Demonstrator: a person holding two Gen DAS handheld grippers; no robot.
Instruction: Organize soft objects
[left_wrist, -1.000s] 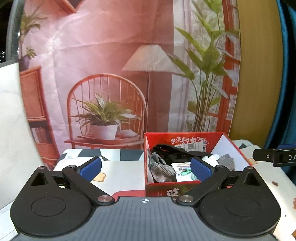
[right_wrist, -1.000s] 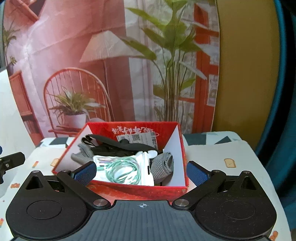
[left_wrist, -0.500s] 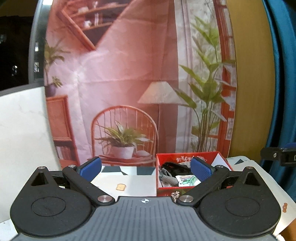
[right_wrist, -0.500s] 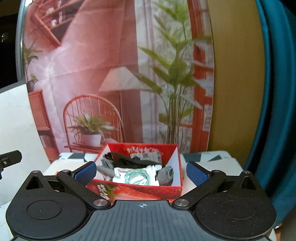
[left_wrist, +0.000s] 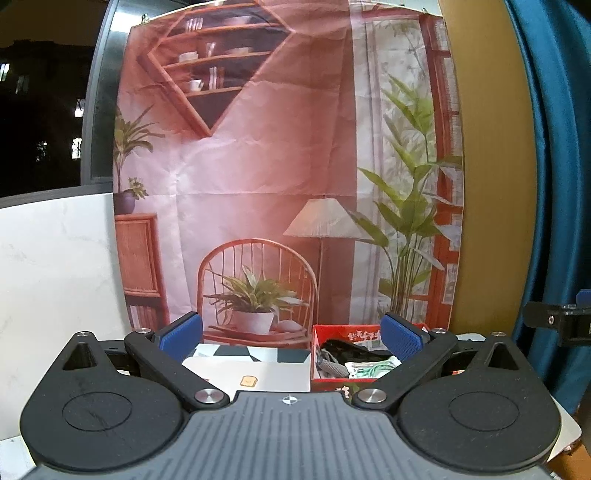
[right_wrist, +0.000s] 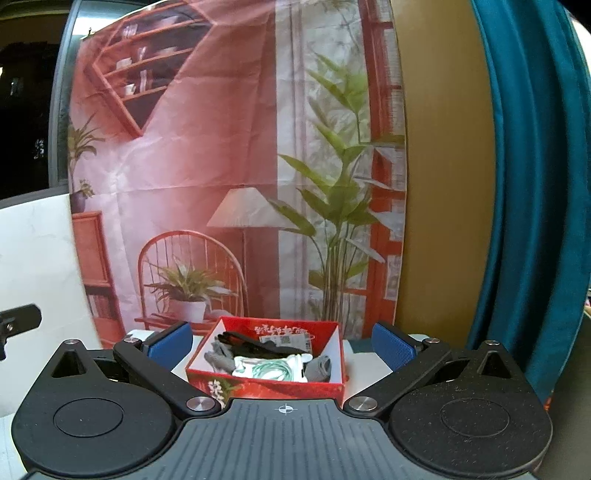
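Note:
A red cardboard box (right_wrist: 273, 387) stands on the table, seen small and far in both wrist views. Inside lie grey socks (right_wrist: 218, 360), a black strap (right_wrist: 255, 345), a white pouch with a green cable coil (right_wrist: 271, 369) and another grey sock (right_wrist: 319, 367). In the left wrist view the same box (left_wrist: 325, 384) sits low at centre right with its contents partly hidden by a blue pad. My left gripper (left_wrist: 291, 336) is open and holds nothing. My right gripper (right_wrist: 280, 341) is open too, well back from the box.
A printed backdrop (left_wrist: 288, 166) of a chair, lamp and plants hangs behind the table. A white panel (left_wrist: 55, 273) stands at the left, a blue curtain (right_wrist: 535, 184) at the right. The tablecloth (left_wrist: 255, 374) has a toast print. The other gripper's tip (left_wrist: 554, 321) shows at the right edge.
Both grippers have pulled back and up from the box, which now looks much smaller and farther. Both stayed open and empty.

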